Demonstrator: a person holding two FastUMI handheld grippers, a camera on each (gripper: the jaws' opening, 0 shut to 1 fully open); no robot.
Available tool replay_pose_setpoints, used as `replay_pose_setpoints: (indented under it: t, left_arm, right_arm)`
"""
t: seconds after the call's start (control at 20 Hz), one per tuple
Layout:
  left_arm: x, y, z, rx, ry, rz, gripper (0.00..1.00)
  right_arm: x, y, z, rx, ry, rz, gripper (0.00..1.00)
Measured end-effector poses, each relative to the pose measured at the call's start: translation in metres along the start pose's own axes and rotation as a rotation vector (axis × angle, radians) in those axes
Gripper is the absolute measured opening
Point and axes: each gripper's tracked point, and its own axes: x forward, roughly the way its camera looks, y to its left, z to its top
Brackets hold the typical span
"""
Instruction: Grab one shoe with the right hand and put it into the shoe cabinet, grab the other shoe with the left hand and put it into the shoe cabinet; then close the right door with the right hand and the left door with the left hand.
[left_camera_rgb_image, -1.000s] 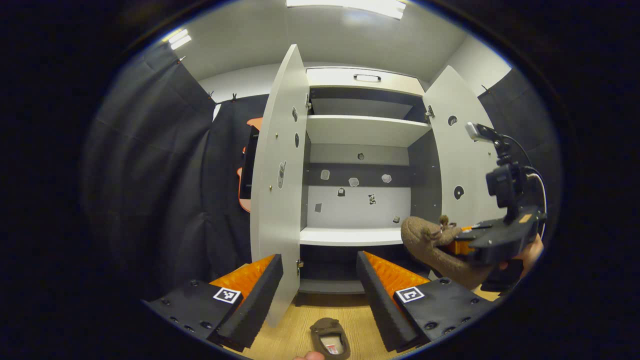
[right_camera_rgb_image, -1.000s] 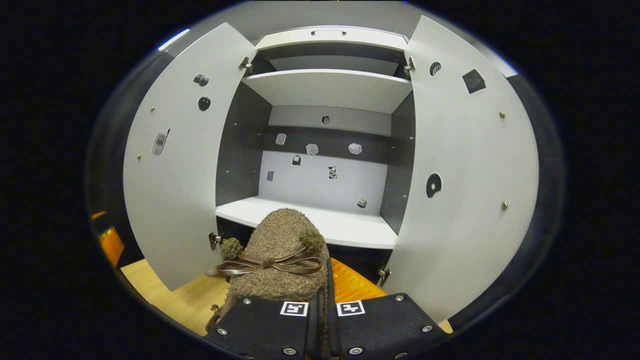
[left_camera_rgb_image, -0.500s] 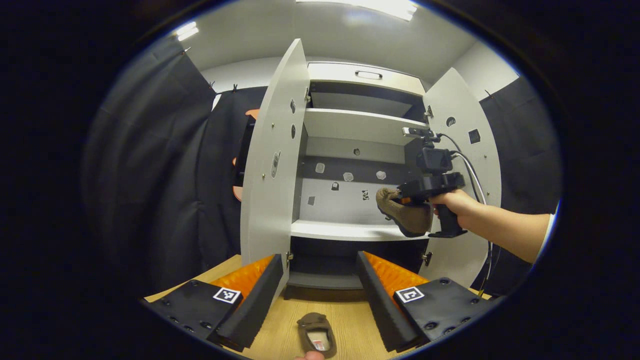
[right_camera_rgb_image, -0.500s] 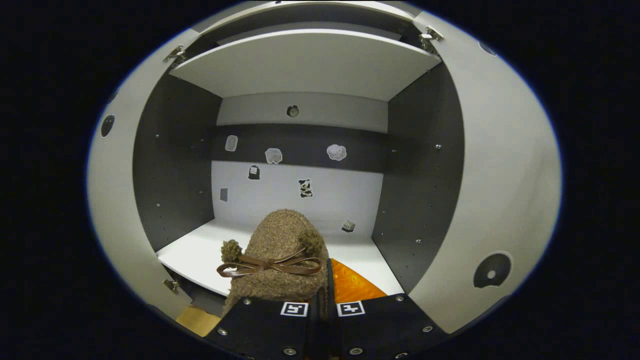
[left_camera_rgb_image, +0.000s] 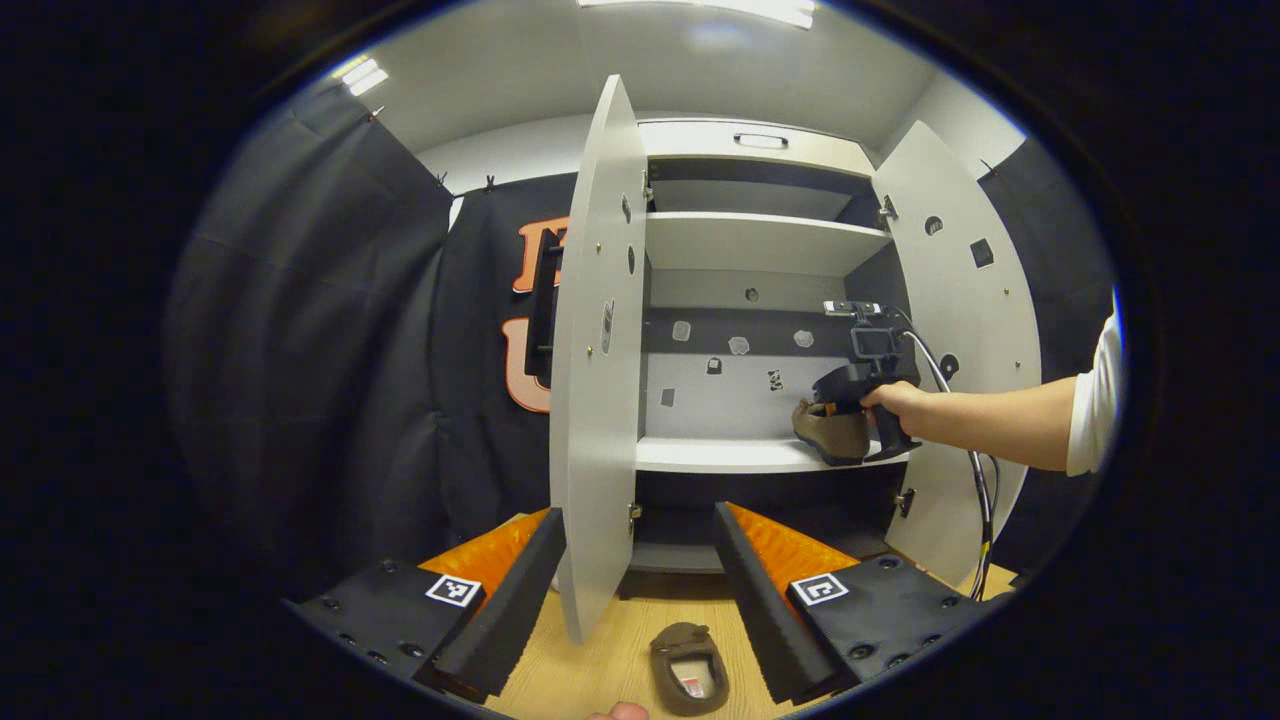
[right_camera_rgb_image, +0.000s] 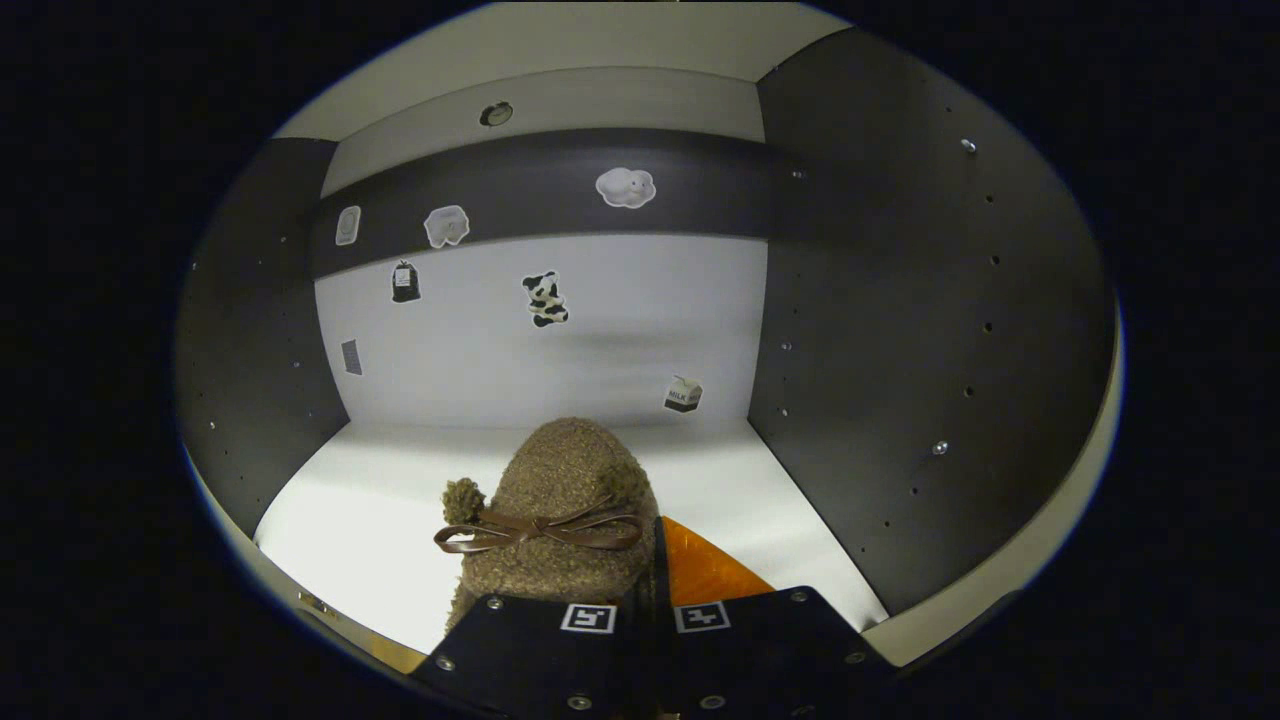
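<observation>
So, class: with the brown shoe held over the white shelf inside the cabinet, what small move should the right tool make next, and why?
Probably lower slightly and open. The right tool holds the brown shoe inside the cabinet, at the white shelf, so letting go should leave it there. The other shoe waits on the floor.

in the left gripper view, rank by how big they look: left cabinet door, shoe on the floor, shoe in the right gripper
1. left cabinet door, by far the largest.
2. and 3. shoe on the floor and shoe in the right gripper look alike; the floor one is nearer the camera, so no ranking.

Black cloth walls (left_camera_rgb_image: 330, 330), wooden floor (left_camera_rgb_image: 600, 670) (ceiling lights (left_camera_rgb_image: 760, 10) on).
</observation>
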Motion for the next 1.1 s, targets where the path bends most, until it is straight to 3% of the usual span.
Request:
replay_pose_setpoints:
  t: [0.1,0.15,0.45,0.5,0.6,0.7,1.1]
  left_arm:
    - [0.0,0.0,-0.004,0.004,0.008,0.005,0.94]
    - [0.0,-0.002,-0.006,0.003,0.013,0.003,0.99]
    - [-0.001,-0.01,-0.009,0.013,0.022,-0.024,0.97]
    - [-0.001,-0.012,-0.01,0.016,0.021,-0.029,0.97]
    - [0.0,-0.014,-0.01,0.016,0.022,-0.038,0.96]
    - [0.001,-0.018,-0.012,0.005,0.028,-0.05,0.96]
    - [-0.003,-0.022,-0.022,-0.007,0.048,-0.054,0.96]
  right_arm:
    - [0.003,0.0,-0.003,0.004,0.012,0.012,0.1]
    - [0.004,-0.001,-0.003,0.0,0.013,0.018,0.15]
    - [-0.007,-0.011,-0.005,-0.059,0.017,0.038,0.31]
    - [-0.011,-0.011,-0.007,-0.067,0.023,0.05,0.54]
    - [-0.021,-0.009,-0.007,-0.061,0.03,0.085,0.77]
    - [-0.023,-0.006,-0.004,-0.046,0.026,0.103,0.9]
    - [-0.037,-0.007,-0.002,-0.062,0.009,0.142,0.93]
